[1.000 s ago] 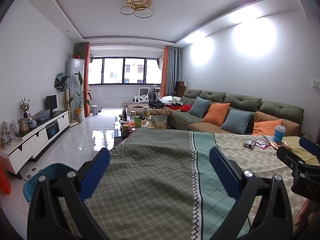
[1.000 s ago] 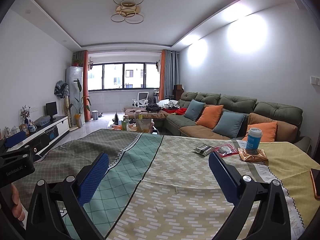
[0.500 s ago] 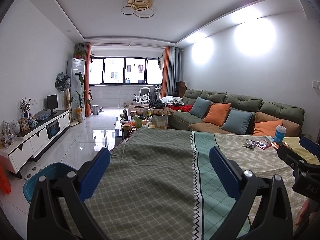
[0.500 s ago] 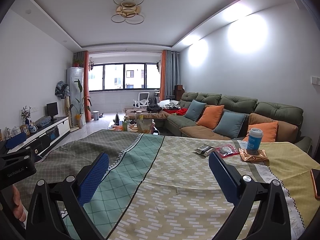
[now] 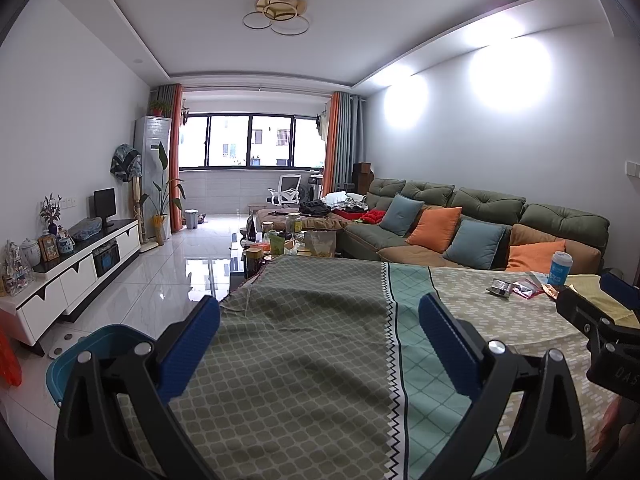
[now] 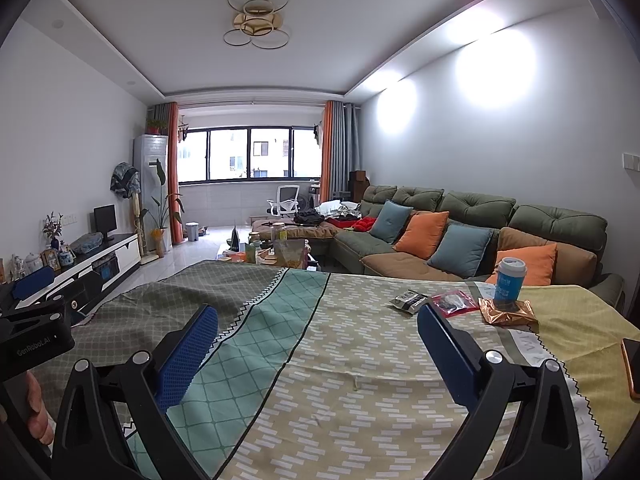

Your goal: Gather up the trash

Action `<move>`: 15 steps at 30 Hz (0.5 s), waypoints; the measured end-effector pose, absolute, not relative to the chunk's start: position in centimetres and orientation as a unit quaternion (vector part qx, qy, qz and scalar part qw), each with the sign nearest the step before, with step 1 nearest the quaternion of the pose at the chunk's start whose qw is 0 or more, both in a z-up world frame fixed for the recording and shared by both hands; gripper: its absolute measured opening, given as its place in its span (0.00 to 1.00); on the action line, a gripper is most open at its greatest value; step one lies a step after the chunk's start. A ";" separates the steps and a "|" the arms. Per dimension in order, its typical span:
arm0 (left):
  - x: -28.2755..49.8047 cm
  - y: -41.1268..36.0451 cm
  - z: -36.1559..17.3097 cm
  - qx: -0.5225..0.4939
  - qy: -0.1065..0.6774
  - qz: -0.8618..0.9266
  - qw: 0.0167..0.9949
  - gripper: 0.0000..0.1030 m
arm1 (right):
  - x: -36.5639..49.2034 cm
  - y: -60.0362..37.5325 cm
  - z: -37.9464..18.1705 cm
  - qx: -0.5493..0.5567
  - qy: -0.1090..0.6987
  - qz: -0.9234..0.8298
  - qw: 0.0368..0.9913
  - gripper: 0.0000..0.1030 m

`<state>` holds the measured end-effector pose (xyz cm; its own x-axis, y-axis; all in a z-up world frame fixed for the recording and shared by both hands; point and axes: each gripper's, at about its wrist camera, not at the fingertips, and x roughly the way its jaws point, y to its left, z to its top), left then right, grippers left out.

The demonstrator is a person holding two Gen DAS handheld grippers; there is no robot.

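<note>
A long living room runs back to a wide window with orange curtains, a green sofa with orange and blue cushions along the right wall and a white TV cabinet on the left; in front lies a table under a patterned cloth of green, teal and yellow panels. The trash sits together at the far right of the cloth: a dark wrapper, a red-edged clear packet just beside it, and a crumpled gold wrapper with a blue cup with a white lid standing on it. An orange phone edge shows at the right border. A blue bin stands on the floor by the table's left corner. The left gripper hovers over the green panel, its blue pads spread wide with nothing between them. The right gripper is likewise wide open and empty, short of the wrappers
</note>
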<state>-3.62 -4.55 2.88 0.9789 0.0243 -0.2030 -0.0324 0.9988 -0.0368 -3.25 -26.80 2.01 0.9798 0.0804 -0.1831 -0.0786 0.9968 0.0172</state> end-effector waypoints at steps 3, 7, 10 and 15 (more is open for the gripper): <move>-3.6 -4.5 2.8 -0.021 0.103 0.014 0.994 0.97 | -3.3 -26.8 2.0 0.005 0.092 0.040 0.995 0.96; -3.6 -4.6 2.8 -0.020 0.102 0.014 0.994 0.97 | -3.3 -26.8 2.0 0.005 0.093 0.040 0.995 0.96; -3.6 -4.6 2.9 -0.020 0.103 0.014 0.994 0.97 | -3.2 -26.7 2.1 0.005 0.093 0.041 0.995 0.96; -3.5 -4.6 2.8 -0.021 0.104 0.014 0.994 0.97 | -3.1 -26.6 2.2 0.006 0.093 0.041 0.995 0.96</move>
